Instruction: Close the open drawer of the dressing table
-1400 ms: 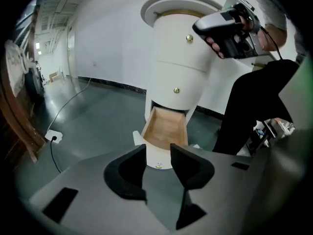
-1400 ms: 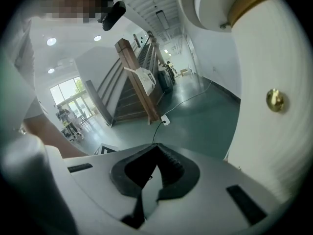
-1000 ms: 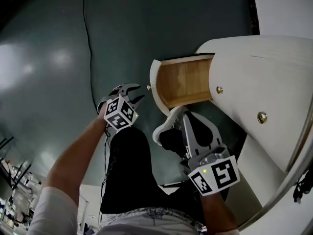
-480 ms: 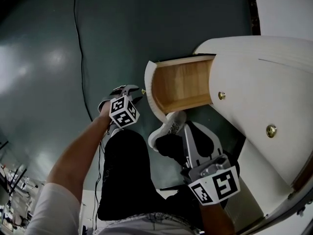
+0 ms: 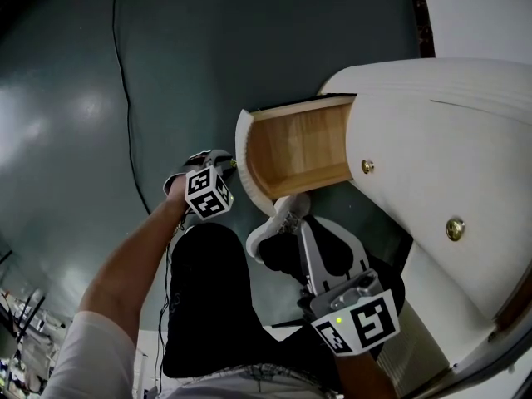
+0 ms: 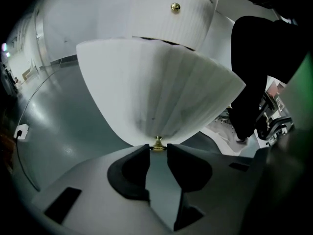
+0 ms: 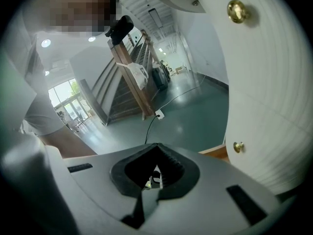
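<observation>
The dressing table (image 5: 449, 140) is white, and its drawer (image 5: 295, 148) stands pulled out, showing a bare wooden inside behind a curved white front (image 5: 243, 160). In the left gripper view that front (image 6: 156, 87) fills the middle, with its small brass knob (image 6: 158, 142) right at the jaw tips. My left gripper (image 6: 158, 150) is closing, the knob sitting between its tips, a sliver of gap on each side. In the head view the left gripper (image 5: 223, 162) is against the drawer front's left side. My right gripper (image 5: 304, 223) hangs shut and empty below the drawer, above a shoe.
Two more brass knobs (image 5: 366, 166) (image 5: 454, 229) mark the shut drawers on the table's front. A white shoe (image 5: 276, 223) and a black trouser leg (image 5: 208, 298) lie below the drawer. A black cable (image 5: 125, 98) runs over the dark green floor. A wooden frame (image 7: 129, 77) stands far off.
My left gripper has sunk and come in against the drawer front, reaching the knob, and its jaws have narrowed. The right gripper has hardly moved.
</observation>
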Demonstrator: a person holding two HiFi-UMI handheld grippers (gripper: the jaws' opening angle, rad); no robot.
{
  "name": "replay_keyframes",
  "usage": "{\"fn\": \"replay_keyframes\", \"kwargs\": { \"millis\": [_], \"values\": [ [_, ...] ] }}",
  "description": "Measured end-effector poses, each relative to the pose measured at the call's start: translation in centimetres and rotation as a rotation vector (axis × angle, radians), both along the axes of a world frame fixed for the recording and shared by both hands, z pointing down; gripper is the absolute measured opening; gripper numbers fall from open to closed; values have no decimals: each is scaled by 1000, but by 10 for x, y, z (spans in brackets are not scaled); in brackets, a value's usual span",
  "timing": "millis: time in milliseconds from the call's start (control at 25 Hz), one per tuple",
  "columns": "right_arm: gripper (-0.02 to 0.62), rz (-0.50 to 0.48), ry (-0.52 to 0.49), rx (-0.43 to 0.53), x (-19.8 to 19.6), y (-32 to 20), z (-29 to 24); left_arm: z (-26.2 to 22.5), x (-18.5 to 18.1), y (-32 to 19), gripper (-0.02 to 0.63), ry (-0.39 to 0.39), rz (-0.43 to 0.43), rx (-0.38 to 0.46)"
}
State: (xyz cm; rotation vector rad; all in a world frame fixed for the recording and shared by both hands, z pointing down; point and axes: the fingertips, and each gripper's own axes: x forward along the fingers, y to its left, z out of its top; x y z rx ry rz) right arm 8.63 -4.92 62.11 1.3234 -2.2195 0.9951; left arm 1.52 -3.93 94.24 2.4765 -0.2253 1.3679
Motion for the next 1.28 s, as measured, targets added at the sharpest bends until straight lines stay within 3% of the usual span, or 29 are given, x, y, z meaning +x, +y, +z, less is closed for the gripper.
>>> {"fn": "replay_keyframes", "kwargs": {
  "millis": [320,1000,1280],
  "values": [
    [9,11,-5,13,3,2,-5,1,13,-3,121,-4,19,-14],
    [9,93,38,45,30,11,2,-4,134,-31,121,112,117,-1],
    [9,128,4,49,35,15,11,-8,182,-39,118,140,274,35]
  ]
}}
